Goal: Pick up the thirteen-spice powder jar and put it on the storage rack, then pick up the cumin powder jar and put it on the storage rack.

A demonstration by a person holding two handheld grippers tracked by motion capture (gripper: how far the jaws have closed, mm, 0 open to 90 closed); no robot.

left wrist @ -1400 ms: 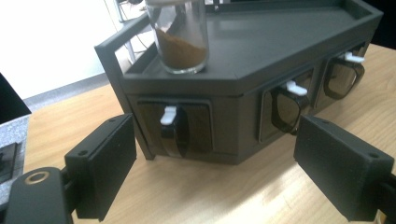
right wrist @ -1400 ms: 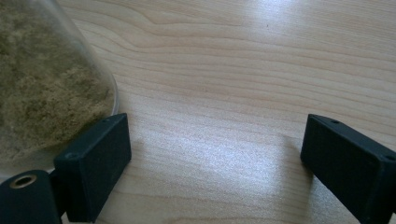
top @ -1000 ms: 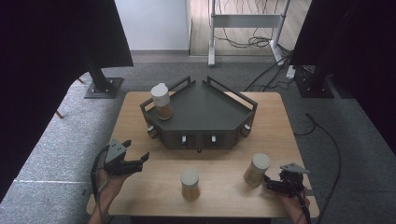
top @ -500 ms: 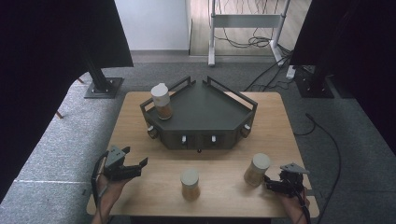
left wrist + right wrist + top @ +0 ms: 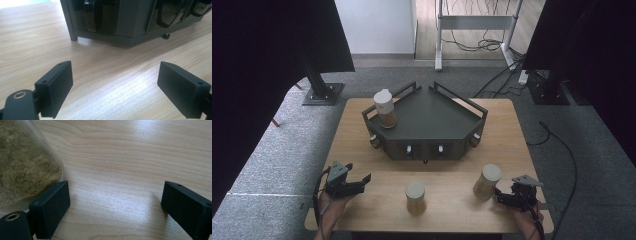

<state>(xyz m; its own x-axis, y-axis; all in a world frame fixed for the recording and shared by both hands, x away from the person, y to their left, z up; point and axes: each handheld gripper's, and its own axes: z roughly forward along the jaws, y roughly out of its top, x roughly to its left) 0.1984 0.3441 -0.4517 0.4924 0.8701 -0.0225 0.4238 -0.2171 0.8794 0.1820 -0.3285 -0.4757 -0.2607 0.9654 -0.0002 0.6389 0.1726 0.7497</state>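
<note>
The left gripper (image 5: 364, 179) hovers near the table's (image 5: 512, 145) front left corner, jaws spread wide with bare wood between them, facing the dark tray (image 5: 432, 117) at the middle. The right gripper (image 5: 498, 196) sits at the front right corner, likewise released, just beside a jar (image 5: 486, 181) of tan powder; in the right gripper view that jar (image 5: 22, 167) stands against the outside of one jaw, not between them.

A dark angular tray-stand (image 5: 432, 120) sits mid-counter (image 5: 507, 130); grey carpet (image 5: 277, 150), black stand bases (image 5: 322, 93) and cables (image 5: 472, 45) lie beyond
</note>
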